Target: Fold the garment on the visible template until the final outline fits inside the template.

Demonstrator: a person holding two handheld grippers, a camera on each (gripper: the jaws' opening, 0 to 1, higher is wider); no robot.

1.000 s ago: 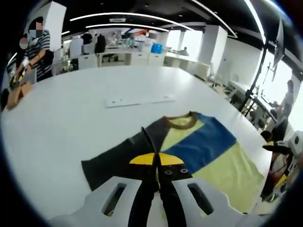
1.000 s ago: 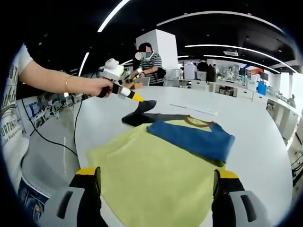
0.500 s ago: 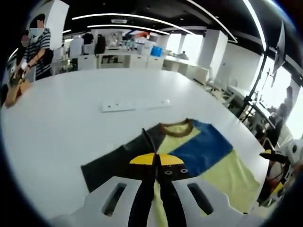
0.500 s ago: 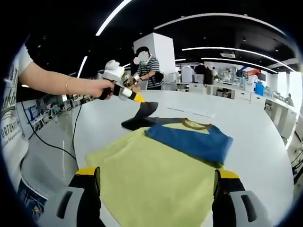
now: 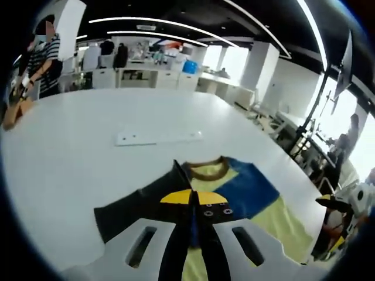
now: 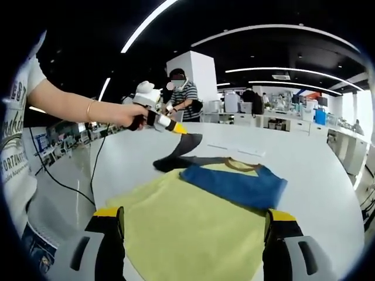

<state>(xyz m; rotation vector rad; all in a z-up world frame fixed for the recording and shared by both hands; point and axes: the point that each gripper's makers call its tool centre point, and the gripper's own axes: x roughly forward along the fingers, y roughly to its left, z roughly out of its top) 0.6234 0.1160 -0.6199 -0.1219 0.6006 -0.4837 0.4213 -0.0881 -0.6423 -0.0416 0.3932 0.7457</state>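
Observation:
A T-shirt lies on the white table: pale yellow body (image 6: pixel 193 225), blue panel (image 6: pixel 234 182) folded across it, brown collar (image 6: pixel 238 164), dark grey sleeve (image 5: pixel 137 202). In the left gripper view my left gripper (image 5: pixel 193 196) is shut on the dark sleeve's cloth, which rises to a peak between the yellow tips. The right gripper view shows that same gripper (image 6: pixel 179 129) from the side, lifting the sleeve (image 6: pixel 187 143) off the table. My right gripper (image 6: pixel 193 219) is open above the shirt's near hem, its fingers (image 6: pixel 111 219) wide apart and holding nothing. No template outline is discernible.
A flat white strip (image 5: pixel 158 137) lies on the table beyond the shirt. A person in a striped top (image 6: pixel 184 93) stands at the far side. A black cable (image 6: pixel 70 175) hangs off the table's near left edge. Desks and chairs fill the room behind.
My left gripper has lifted the dark sleeve a little higher and toward the shirt's body. The right gripper has stayed open and nearly still.

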